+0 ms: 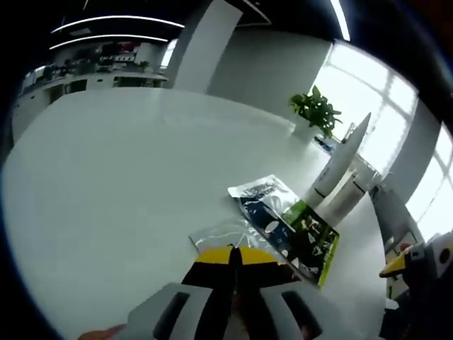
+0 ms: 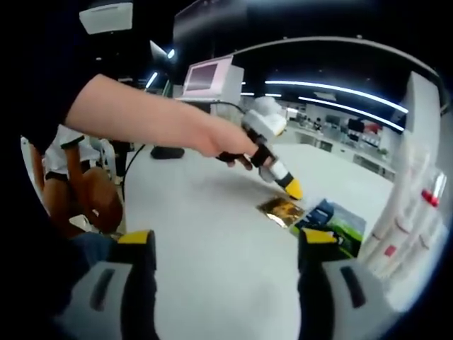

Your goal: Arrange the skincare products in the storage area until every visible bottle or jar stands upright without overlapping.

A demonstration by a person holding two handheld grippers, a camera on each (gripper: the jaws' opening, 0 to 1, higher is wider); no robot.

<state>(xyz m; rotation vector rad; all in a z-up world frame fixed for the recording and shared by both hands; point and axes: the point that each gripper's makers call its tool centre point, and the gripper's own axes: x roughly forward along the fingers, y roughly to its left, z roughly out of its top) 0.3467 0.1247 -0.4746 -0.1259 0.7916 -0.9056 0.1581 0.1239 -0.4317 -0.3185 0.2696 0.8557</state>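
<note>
Two white tubes (image 1: 338, 178) stand upright at the table's far right; in the right gripper view the white tubes (image 2: 405, 211) rise at the right edge. Beside them lie a dark blue and silver packet (image 1: 263, 200) and a green box (image 1: 312, 239), overlapping. A foil sachet (image 1: 221, 236) lies flat just under my left gripper (image 1: 233, 253), whose yellow tips are shut together with nothing seen between them. The right gripper view shows that gripper (image 2: 292, 188) hovering above the golden sachet (image 2: 281, 210). My right gripper (image 2: 226, 244) is open, jaws wide apart, short of the green box (image 2: 348, 221).
The white table (image 1: 127, 184) stretches wide to the left. A potted plant (image 1: 316, 110) stands at its far edge by the windows. A person's arm (image 2: 152, 117) reaches across; a monitor (image 2: 210, 75) and a chair (image 2: 88, 195) stand at the far side.
</note>
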